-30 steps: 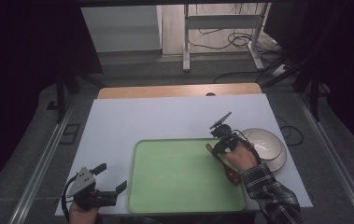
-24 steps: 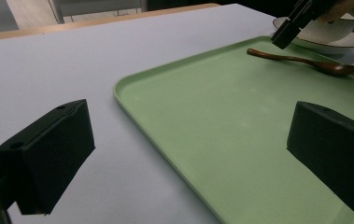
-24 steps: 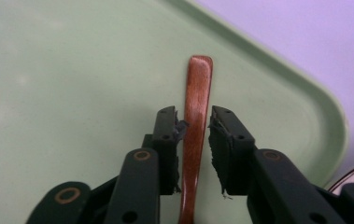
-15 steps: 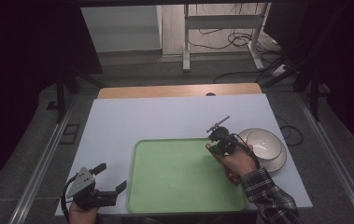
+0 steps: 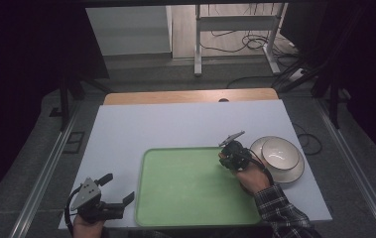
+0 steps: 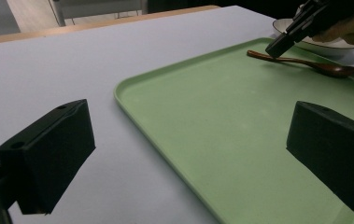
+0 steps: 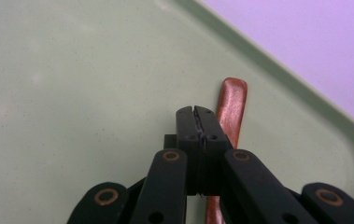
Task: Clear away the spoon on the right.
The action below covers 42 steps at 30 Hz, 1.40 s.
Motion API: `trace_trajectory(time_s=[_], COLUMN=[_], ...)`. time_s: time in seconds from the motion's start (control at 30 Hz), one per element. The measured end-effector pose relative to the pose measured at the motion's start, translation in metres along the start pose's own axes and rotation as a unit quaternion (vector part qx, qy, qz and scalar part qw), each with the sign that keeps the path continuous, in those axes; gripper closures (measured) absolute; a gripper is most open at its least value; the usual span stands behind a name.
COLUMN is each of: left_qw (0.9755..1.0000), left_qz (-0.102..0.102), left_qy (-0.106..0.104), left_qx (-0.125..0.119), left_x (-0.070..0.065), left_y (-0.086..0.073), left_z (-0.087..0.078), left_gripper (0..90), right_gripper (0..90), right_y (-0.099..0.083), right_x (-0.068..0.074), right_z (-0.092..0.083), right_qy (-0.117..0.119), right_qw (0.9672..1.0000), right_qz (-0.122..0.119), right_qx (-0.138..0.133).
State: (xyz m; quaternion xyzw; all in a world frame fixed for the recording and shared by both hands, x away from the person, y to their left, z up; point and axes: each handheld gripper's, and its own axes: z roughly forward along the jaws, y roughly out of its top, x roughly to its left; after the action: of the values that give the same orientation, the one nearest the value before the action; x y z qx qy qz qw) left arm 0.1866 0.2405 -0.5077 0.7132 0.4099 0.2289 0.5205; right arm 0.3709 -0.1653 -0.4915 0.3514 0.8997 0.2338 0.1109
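Hovering low over the far right part of the green tray [image 5: 195, 191], the right gripper [image 7: 196, 116] has its jaws pressed together with nothing between them, and the brown wooden spoon [image 7: 230, 109] lies flat on the tray floor just beside them. In the right gripper view the handle runs alongside the closed tips rather than inside them, so the spoon is resting on the tray on its own weight. The left gripper view shows it well: the spoon [image 6: 305, 63] stretches along the tray's far edge, bowl end toward the right, with the right gripper [image 6: 277, 49] pointing down at its handle. Whether the tips actually touch the wood cannot be told from here.

Just off the tray to the right sits a white bowl on a plate [image 5: 279, 157], close to the right hand [image 5: 250, 176]. The person seems to be gathering the tableware on the tray, and the spoon is laid out of the way along the rim, leaving the middle free for the bigger pieces.

Over at the near left corner of the white table [image 5: 126, 134], the left gripper [image 5: 116, 191] hangs with jaws spread wide and empty, pointed at the tray's left edge. It looks parked there, perhaps ready to steady the tray.
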Motion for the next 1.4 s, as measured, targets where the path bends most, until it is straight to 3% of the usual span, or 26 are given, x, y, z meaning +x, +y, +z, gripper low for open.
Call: trace_trajectory(time_s=[0.53,1.4], left_qw=[1.0,1.0], left_qz=[0.0,0.001], left_qy=[-0.001,0.001], left_qx=[-0.001,0.003], left_x=[0.0,-0.001], left_y=[0.0,0.001], left_z=[-0.001,0.0], left_gripper=[0.9,1.0], right_gripper=[89.9,89.9], right_y=[-0.01,-0.023], right_x=[-0.01,-0.036], right_z=[0.004,-0.006], right_qy=[-0.018,-0.041], right_qw=[0.9995,0.9971], right_qz=[0.018,0.062], right_qx=[0.02,0.014])
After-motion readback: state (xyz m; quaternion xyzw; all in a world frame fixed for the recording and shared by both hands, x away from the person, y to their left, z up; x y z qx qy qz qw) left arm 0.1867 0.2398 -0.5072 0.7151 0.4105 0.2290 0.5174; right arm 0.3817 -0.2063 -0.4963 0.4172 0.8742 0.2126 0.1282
